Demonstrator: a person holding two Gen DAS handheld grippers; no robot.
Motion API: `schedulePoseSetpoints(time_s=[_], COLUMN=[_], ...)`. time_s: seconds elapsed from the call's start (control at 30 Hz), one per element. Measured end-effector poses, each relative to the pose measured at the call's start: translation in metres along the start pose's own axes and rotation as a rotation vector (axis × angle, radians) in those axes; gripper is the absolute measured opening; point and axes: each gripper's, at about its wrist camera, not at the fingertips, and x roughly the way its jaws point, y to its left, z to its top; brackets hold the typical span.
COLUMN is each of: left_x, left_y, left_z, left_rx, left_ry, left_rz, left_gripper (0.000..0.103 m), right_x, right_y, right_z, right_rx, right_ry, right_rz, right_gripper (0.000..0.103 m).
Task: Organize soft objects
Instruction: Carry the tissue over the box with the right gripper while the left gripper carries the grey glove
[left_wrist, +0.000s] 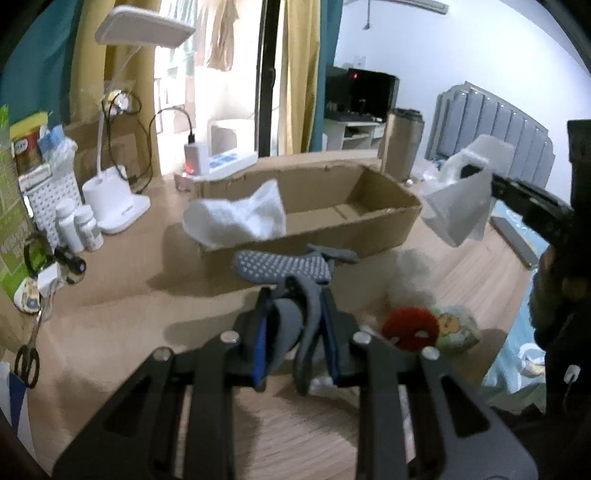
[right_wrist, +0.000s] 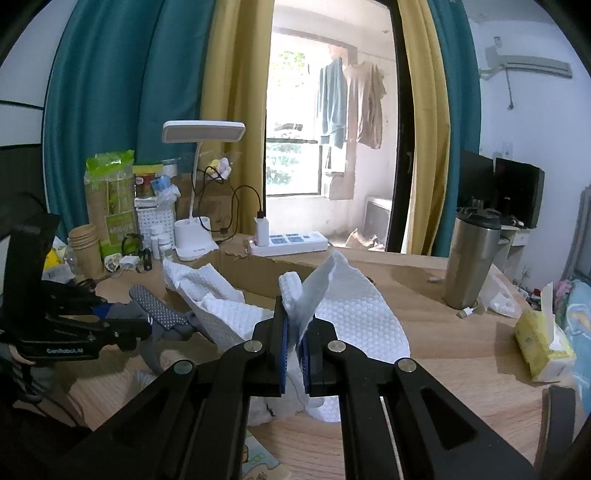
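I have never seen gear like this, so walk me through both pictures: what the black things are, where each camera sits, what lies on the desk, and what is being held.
No robot here: a person holds a two-finger clamp in each hand, each with a camera looking along its fingers.

The left wrist view shows the left hand-held gripper shut on a grey sock with a dotted sole. The right wrist view shows the right hand-held gripper shut on a white dimpled cloth.

On the wooden desk stands an open cardboard box with another white cloth draped over its edge. Nearby lie a red plush ring, a white desk lamp, a power strip, a steel tumbler and a tissue pack.
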Motion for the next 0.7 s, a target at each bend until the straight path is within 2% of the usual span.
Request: schedulePoseSetpoints(time_s=[0.4, 0.7], left_x=[-0.025, -0.033], left_y=[-0.015, -0.02], left_z=[0.027, 0.046], left_rx=[0.015, 0.009], left_ry=[-0.138, -0.21], left_rz=[-0.052, -0.079], left_gripper=[0.026, 0.026], right_x=[-0.008, -0.012], right_y=[-0.007, -0.014], right_z=[0.006, 0.013], right_rx=[0.008, 0.008], right_ry=[-0.026, -0.055], right_rz=[-0.023, -0.05], right_gripper=[0.007, 0.007])
